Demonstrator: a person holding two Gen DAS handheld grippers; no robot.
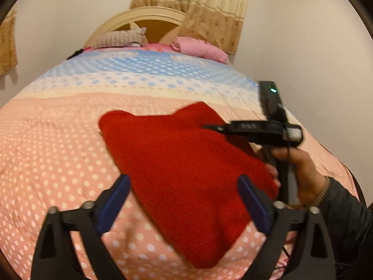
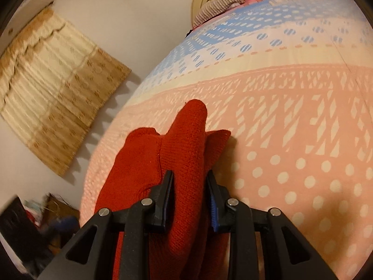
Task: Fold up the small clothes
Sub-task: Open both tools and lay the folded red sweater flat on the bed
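Observation:
A red knit garment (image 1: pixel 186 163) lies in a folded slab on the dotted pink bedcover (image 1: pixel 58 140). My left gripper (image 1: pixel 184 182) hovers over its near part, open wide, and its blue pads (image 1: pixel 116 198) stand clear of the cloth. At the garment's right edge a hand (image 1: pixel 300 170) holds my right gripper (image 1: pixel 209 127), seen side-on. In the right wrist view the right gripper (image 2: pixel 189 173) is shut on a raised fold of the red garment (image 2: pixel 186 140), which bulges up between the fingers. The rest of the cloth spreads to the left.
A striped pillow (image 1: pixel 119 38) and a pink pillow (image 1: pixel 200 49) lie by the cream headboard (image 1: pixel 139 16) at the far end. A beige curtain (image 1: pixel 209 11) hangs behind the bed. Dark clutter (image 2: pixel 46 214) sits on the floor beside the bed's left edge.

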